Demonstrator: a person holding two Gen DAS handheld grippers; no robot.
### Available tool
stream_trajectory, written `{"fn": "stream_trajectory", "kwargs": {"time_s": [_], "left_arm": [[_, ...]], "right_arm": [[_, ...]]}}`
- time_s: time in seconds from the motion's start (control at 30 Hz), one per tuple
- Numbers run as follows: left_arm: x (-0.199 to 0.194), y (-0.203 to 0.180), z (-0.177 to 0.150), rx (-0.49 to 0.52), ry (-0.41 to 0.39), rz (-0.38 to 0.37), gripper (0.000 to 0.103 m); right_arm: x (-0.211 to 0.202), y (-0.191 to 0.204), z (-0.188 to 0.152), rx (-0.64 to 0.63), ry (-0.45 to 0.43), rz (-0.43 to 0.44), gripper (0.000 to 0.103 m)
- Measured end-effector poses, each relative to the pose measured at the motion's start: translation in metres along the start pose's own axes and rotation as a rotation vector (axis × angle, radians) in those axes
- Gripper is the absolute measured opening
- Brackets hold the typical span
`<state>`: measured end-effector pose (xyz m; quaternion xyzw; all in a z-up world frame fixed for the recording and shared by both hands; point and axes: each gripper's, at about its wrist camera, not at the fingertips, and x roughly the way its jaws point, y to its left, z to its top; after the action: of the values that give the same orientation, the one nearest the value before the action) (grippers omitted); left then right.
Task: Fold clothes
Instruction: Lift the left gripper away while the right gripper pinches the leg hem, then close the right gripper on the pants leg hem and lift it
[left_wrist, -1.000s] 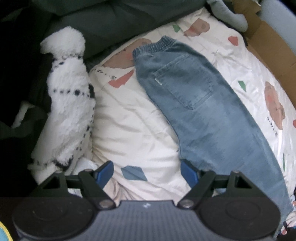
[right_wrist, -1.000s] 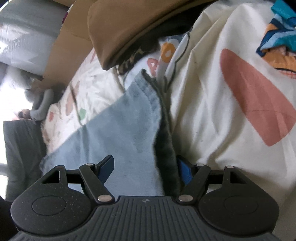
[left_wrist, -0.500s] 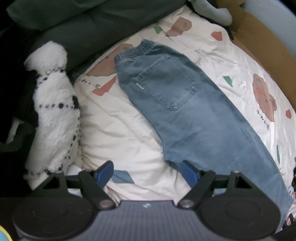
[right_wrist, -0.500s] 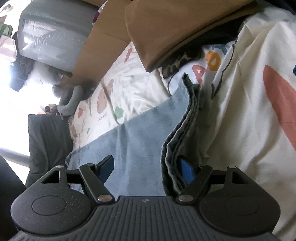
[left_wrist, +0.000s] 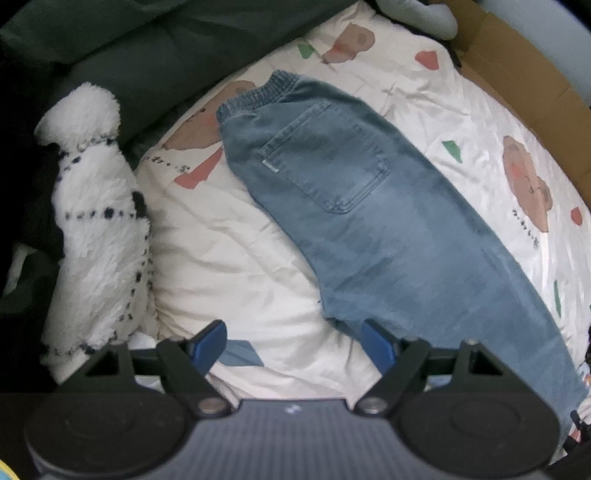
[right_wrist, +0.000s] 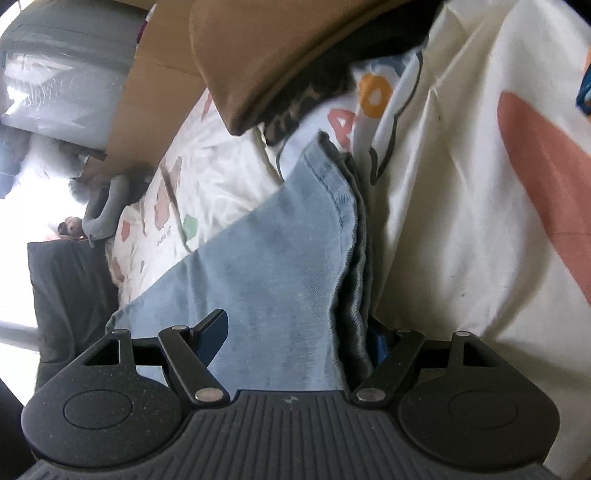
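More jeans (left_wrist: 388, 221) than before.

Your left gripper (left_wrist: 293, 341) hangs with its jaws spread wide, gripping nothing. Your right gripper (right_wrist: 295, 341) is equally wide, fabric lying between its fingers.

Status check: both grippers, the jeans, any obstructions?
Left gripper open, empty, over the quilt. Right gripper open, straddling the jeans at the leg hems. Jeans flat, folded lengthwise. Fluffy white garment left of them, apart.
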<state>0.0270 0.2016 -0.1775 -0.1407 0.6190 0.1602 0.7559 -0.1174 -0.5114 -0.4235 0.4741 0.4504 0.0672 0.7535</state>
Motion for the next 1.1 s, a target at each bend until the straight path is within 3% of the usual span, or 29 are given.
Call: {"fn": "stream_trajectory", "kwargs": {"time_s": [0.17, 0.23, 0.3, 0.37, 0.73, 1.1], "left_arm": [[0.0, 0.007, -0.004, -0.001, 0.006, 0.003, 0.082], [0.0, 0.01, -0.005, -0.006, 0.005, 0.004, 0.082], [0.002, 0.015, -0.006, -0.018, 0.006, 0.008, 0.082], [0.004, 0.019, -0.008, -0.03, 0.008, 0.013, 0.082], [0.016, 0.022, -0.011, -0.006, 0.032, 0.009, 0.082], [0.026, 0.021, -0.009, -0.001, 0.048, 0.003, 0.082]], "right_arm": [[0.012, -0.012, 0.013, 0.057, 0.039, 0.041, 0.066], [0.015, -0.012, 0.016, 0.045, 0.057, 0.023, 0.045], [0.014, -0.011, 0.019, 0.023, 0.081, -0.013, 0.015], [0.01, -0.01, 0.022, -0.007, 0.105, -0.008, 0.011], [-0.022, 0.029, 0.033, -0.175, 0.169, 0.087, 0.009], [0.009, -0.007, 0.043, -0.058, 0.23, 0.038, 0.017]]}}
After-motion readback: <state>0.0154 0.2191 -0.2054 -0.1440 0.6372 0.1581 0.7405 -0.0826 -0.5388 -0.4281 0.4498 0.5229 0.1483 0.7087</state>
